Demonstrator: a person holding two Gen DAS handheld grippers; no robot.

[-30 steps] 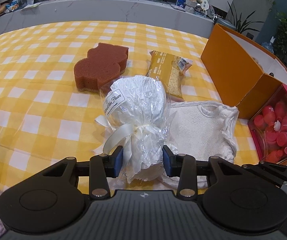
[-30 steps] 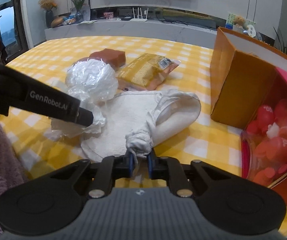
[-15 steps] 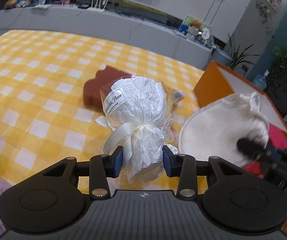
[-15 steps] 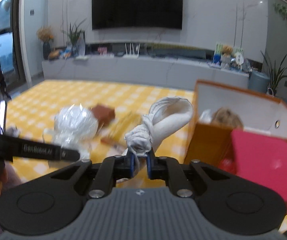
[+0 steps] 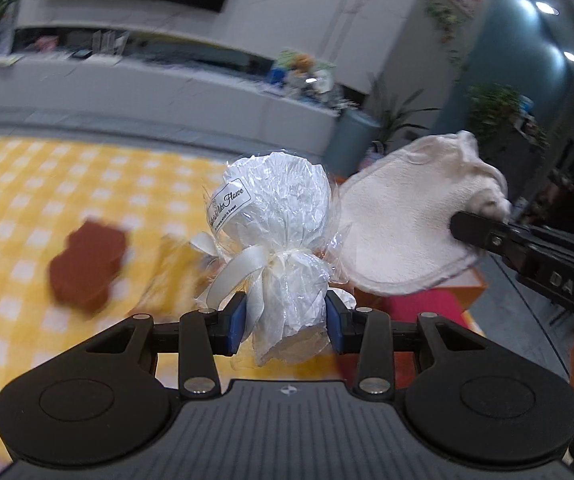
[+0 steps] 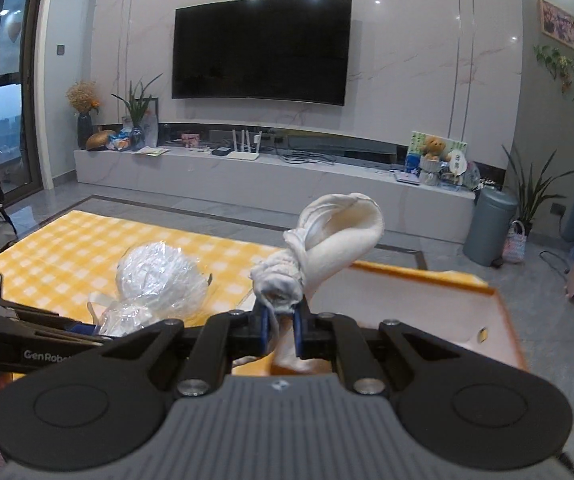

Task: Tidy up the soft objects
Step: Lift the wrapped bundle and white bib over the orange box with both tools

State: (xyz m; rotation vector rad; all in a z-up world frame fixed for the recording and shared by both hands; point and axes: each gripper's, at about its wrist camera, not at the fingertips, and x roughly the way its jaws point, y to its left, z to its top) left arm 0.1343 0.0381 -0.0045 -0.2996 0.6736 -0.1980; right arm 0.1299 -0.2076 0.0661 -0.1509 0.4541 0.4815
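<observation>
Holding two soft things up in the air, both grippers are squeezed shut. The left gripper (image 5: 285, 322) pinches the wrapped white ball (image 5: 273, 204) low down, under its ribbon, where the crinkly plastic is bunched. The right gripper (image 6: 279, 334) pinches the white cloth (image 6: 337, 236) by its knot. Both look light and squishy. The plastic may be slippery, so the bunched neck is a good place to hold. The orange box (image 6: 427, 308) waits just below the cloth.

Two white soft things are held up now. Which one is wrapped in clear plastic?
The ribbon-tied white bundle in the left gripper. The white cloth in the right gripper is bare fabric.
</observation>
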